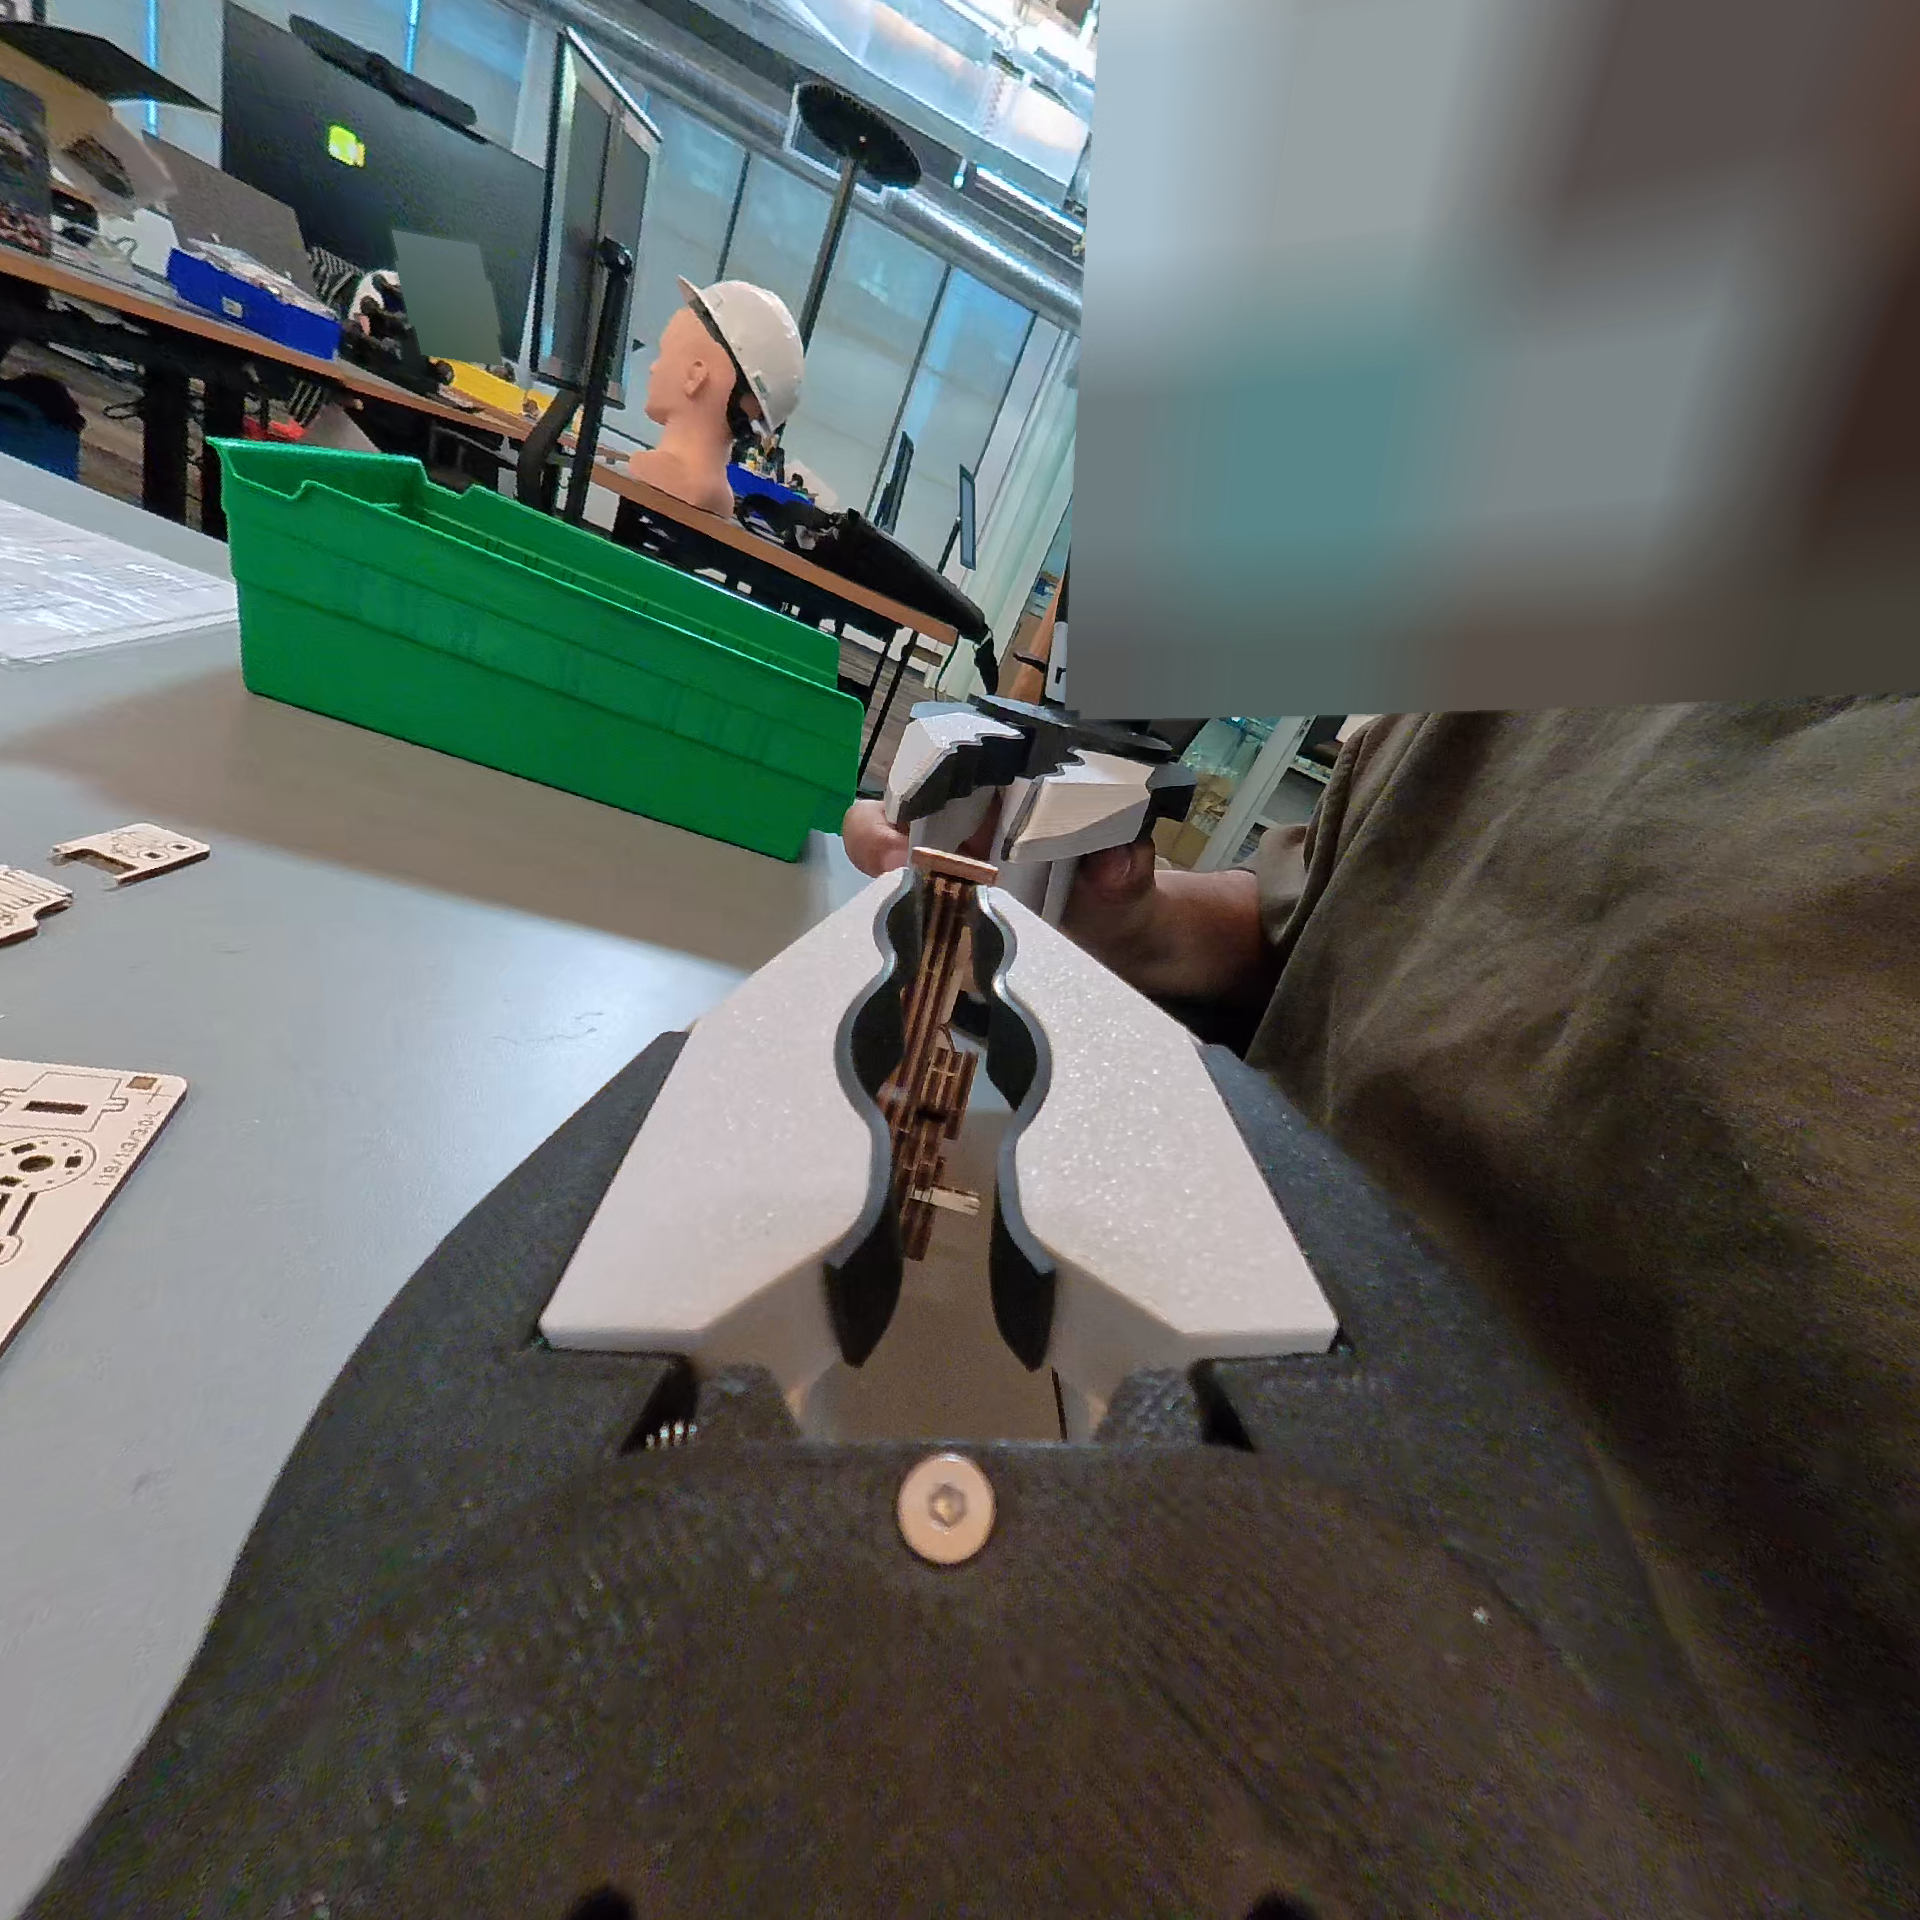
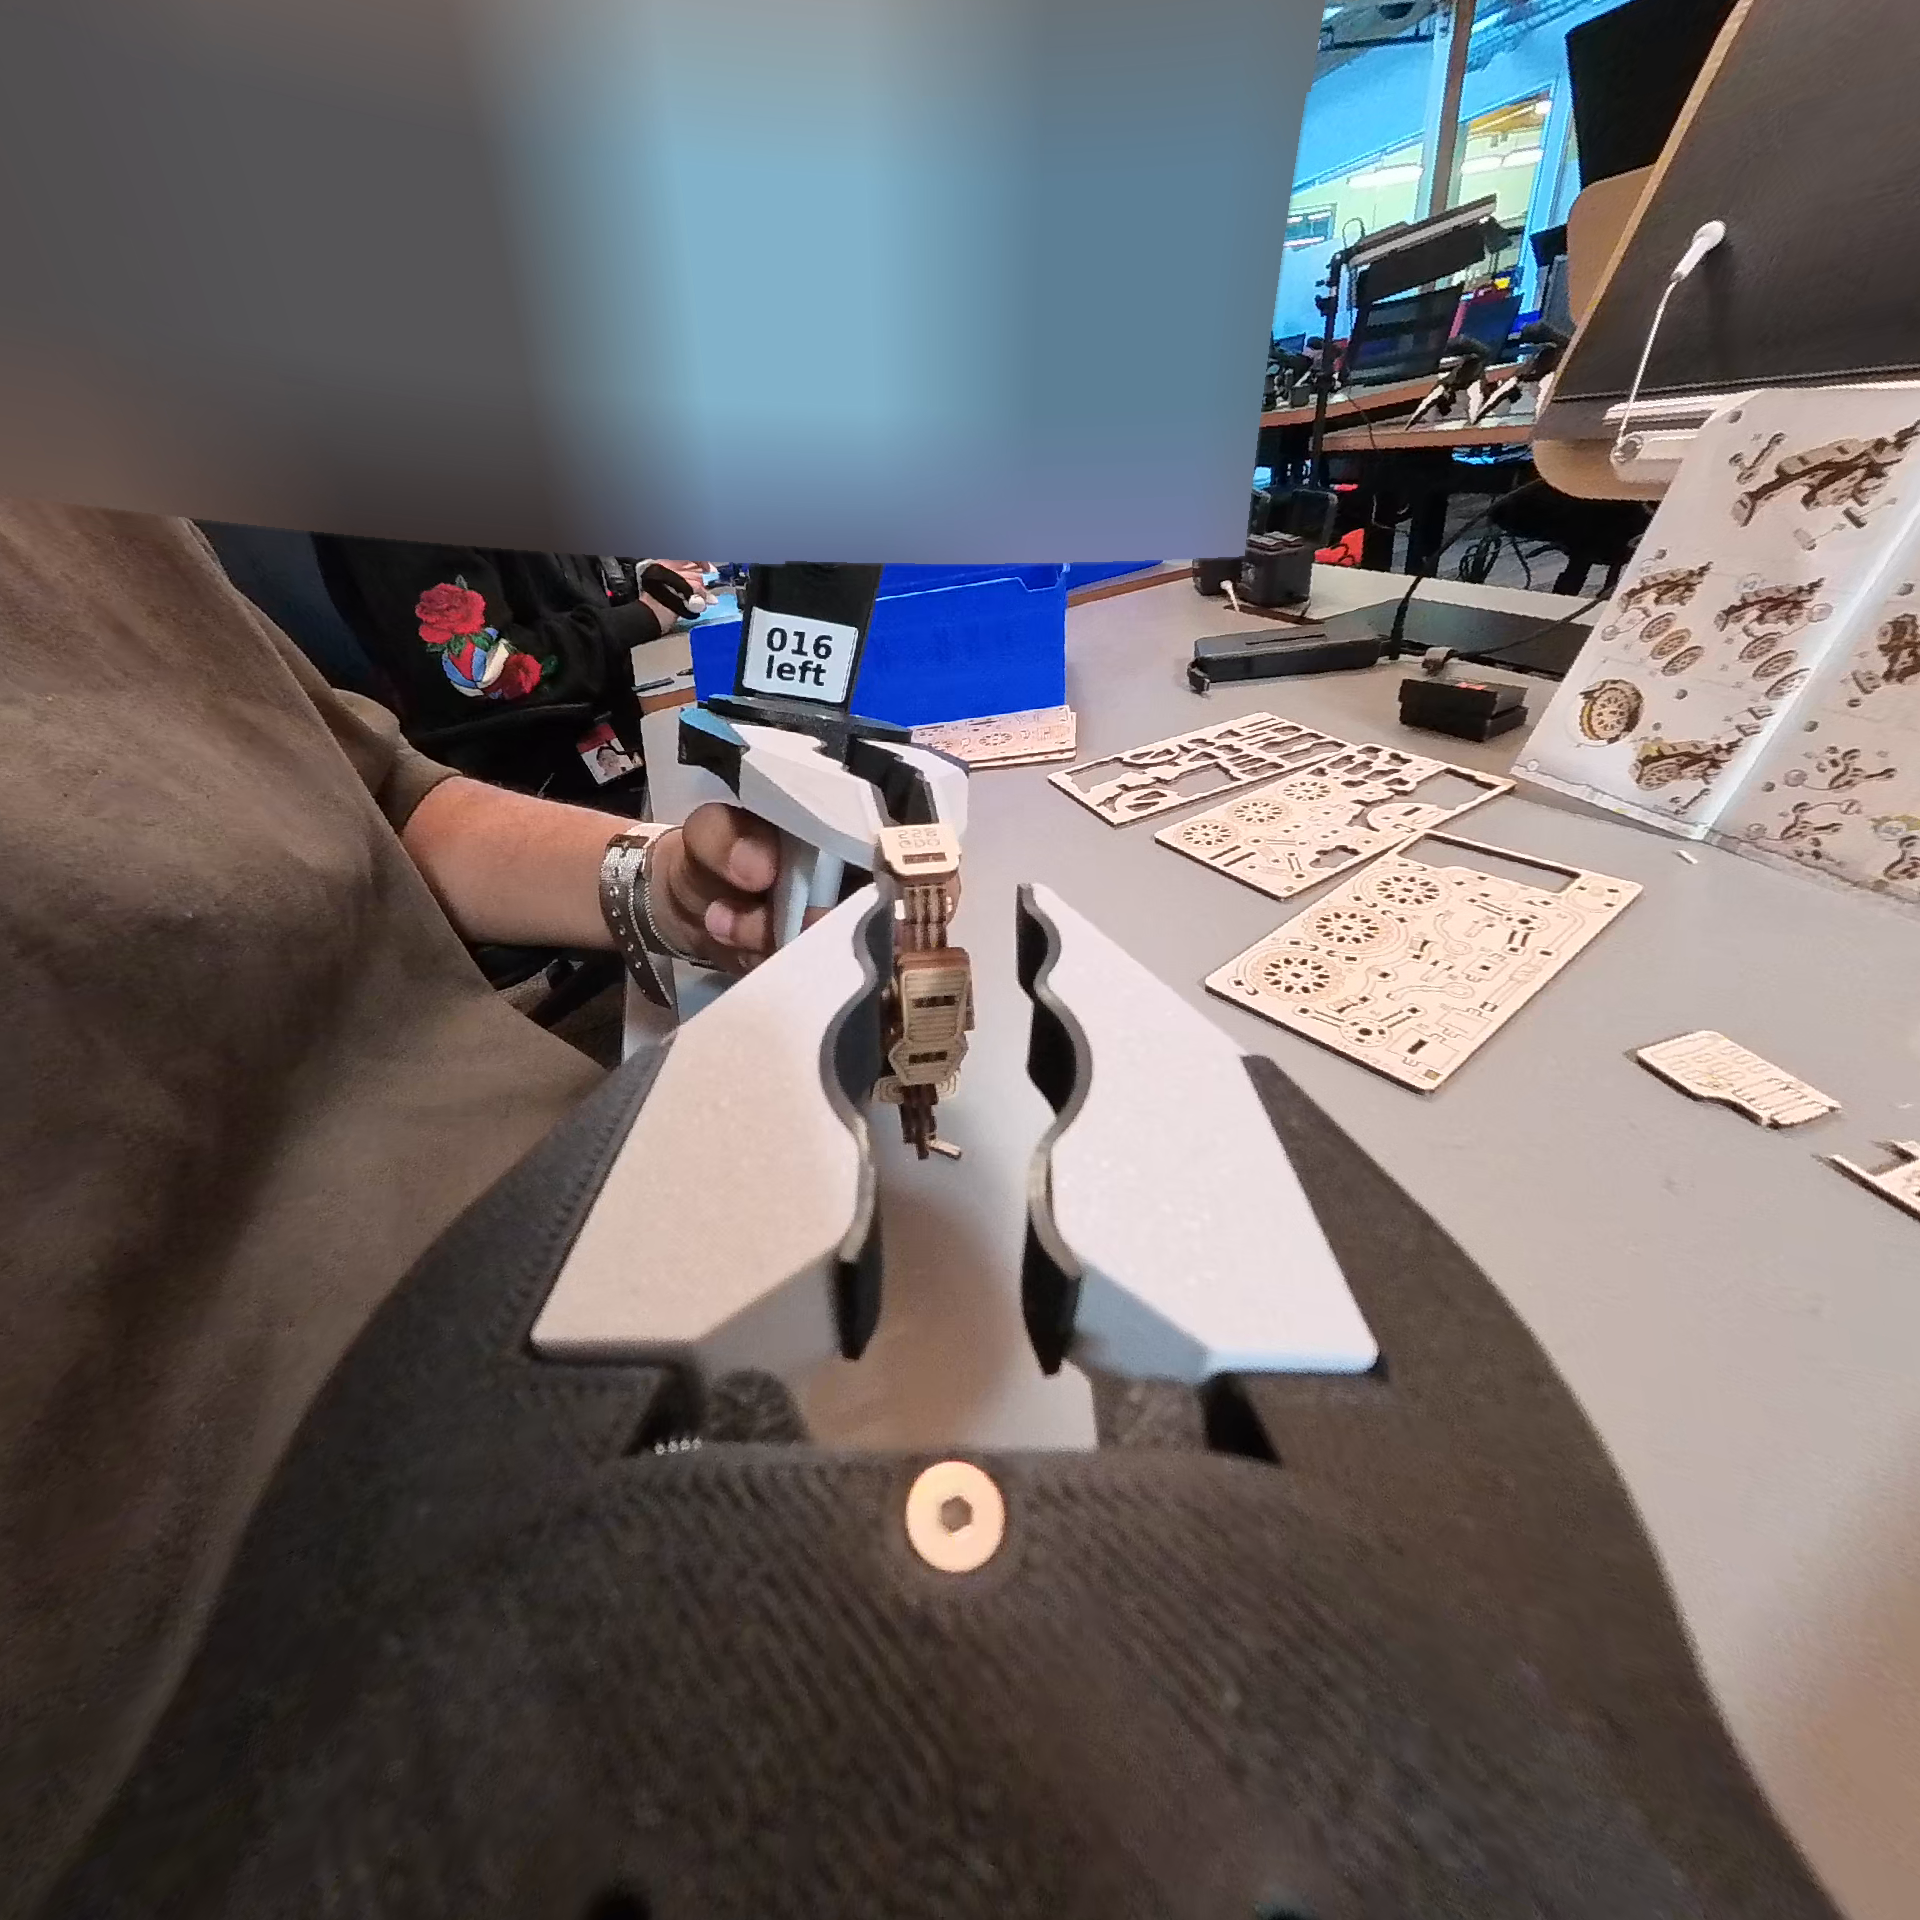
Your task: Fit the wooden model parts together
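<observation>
Left gripper [image 1: 940,914] jaws clamp wooden model [image 1: 928,1081]; right gripper [image 2: 951,904] jaws gape empty.

Two grippers [image 2: 951,914] [image 1: 940,894], one assembled wooden model piece [image 2: 928,1003], three flat laser-cut wooden sheets [image 2: 1429,956] laid out on the table, one green bin [image 1: 520,634], one blue bin [image 2: 966,644], one instruction sheet [image 2: 1756,623].

We look across a grey worktable [image 1: 436,997] toward long wooden benches [image 1: 260,332] crowded with dark monitors [image 1: 384,197], a mannequin head in a white hard hat [image 1: 727,384] and a green plastic bin [image 1: 520,644], with glass partition walls [image 1: 935,343] bright behind them.
</observation>
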The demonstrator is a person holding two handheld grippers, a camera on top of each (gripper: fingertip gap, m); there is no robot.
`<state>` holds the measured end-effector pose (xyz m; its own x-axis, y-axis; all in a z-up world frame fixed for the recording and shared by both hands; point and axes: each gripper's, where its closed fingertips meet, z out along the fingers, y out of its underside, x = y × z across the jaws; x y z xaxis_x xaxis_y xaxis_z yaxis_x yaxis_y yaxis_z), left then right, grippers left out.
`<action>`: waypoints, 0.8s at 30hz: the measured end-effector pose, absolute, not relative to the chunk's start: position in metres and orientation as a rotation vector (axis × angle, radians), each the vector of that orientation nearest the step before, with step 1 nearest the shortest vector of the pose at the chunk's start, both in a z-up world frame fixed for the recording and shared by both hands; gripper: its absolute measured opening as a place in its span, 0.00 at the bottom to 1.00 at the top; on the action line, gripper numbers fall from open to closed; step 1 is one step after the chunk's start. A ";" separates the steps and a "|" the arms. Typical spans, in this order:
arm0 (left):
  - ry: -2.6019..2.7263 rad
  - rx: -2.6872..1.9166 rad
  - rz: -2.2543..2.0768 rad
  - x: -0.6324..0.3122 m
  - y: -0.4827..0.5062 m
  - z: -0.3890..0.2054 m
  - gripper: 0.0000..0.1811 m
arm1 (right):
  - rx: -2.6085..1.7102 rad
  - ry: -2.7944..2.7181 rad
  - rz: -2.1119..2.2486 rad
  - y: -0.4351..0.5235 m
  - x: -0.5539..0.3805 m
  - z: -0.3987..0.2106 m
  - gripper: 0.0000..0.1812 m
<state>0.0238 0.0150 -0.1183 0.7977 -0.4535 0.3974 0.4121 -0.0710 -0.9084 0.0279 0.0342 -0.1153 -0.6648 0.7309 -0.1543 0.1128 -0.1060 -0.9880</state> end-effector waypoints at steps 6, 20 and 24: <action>0.033 -1.484 -0.702 0.023 0.016 -0.119 0.03 | -0.922 -1.722 1.820 0.034 0.028 -0.115 0.11; 0.036 -1.496 -0.689 0.023 0.017 -0.122 0.03 | -0.918 -1.727 1.792 0.035 0.027 -0.118 0.12; 0.038 -1.499 -0.685 0.023 0.017 -0.122 0.03 | -0.917 -1.724 1.791 0.035 0.026 -0.118 0.12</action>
<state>0.0234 0.0169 -0.1219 0.8134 -0.4369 0.3840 0.3913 -0.0774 -0.9170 0.0263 0.0351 -0.1175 -0.6561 0.7429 -0.1327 0.1044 -0.0847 -0.9909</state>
